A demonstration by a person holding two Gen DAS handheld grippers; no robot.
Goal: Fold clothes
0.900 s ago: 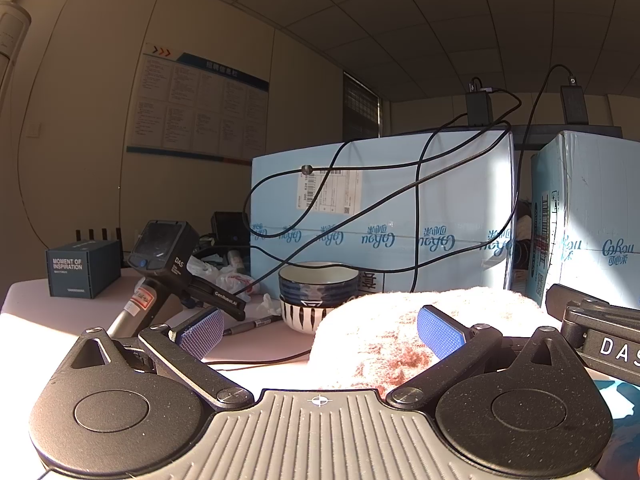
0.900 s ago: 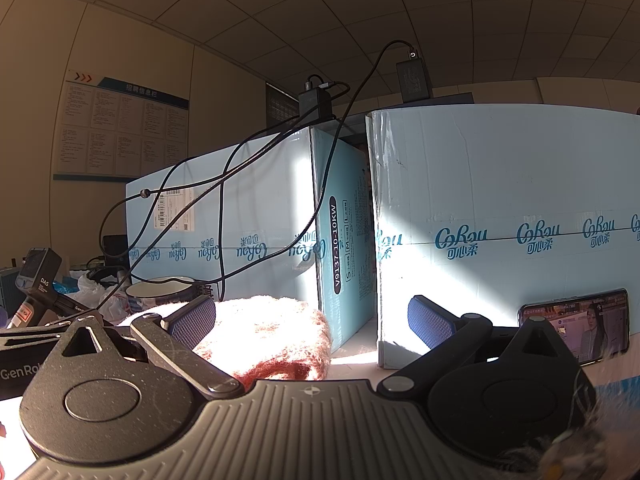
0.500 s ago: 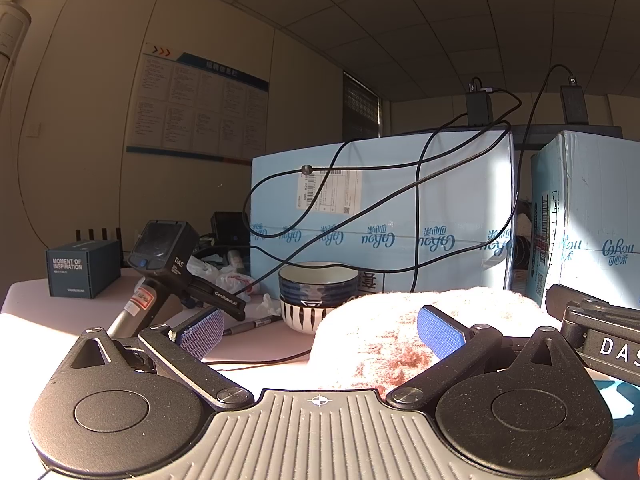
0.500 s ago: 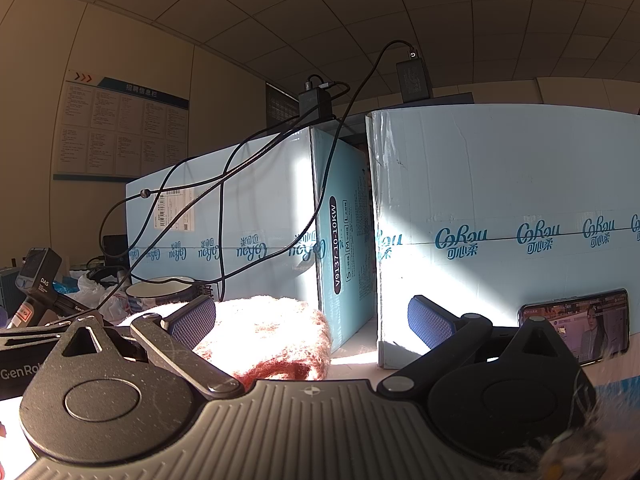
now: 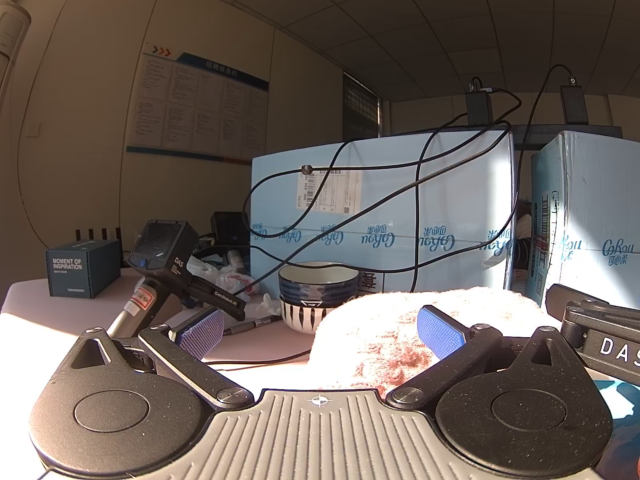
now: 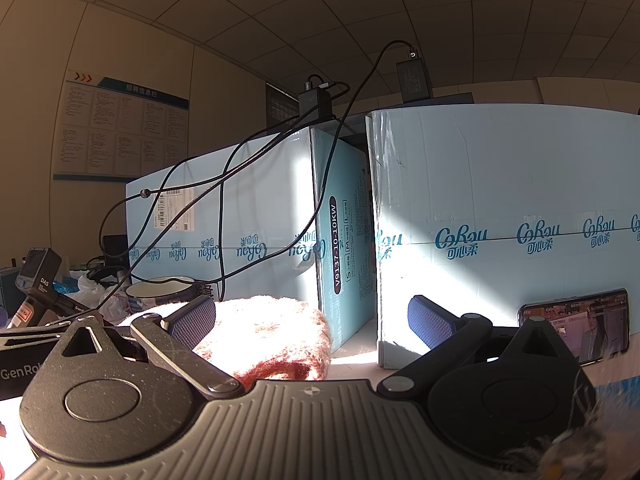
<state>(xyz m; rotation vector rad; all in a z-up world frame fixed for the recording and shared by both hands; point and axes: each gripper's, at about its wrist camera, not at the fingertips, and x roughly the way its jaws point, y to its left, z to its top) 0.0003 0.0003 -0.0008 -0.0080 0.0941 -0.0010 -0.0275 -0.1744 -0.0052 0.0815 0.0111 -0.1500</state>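
We see a boxy dark carton [image 5: 82, 267] on the bench [image 5: 48, 320], then striped ceramic bowls [image 5: 318, 296]. The fuzzy pink-red garment [image 5: 384, 332] lies heaped before glossy blue boxes [image 6: 500, 220]. Our left gripper [image 5: 318, 326] and right gripper [image 6: 308, 318] spread their ribbed fingers [image 5: 200, 330] wide, holding nothing.

Phone [image 6: 576, 330] half hidden; notice board [image 5: 200, 106] text unreadable.
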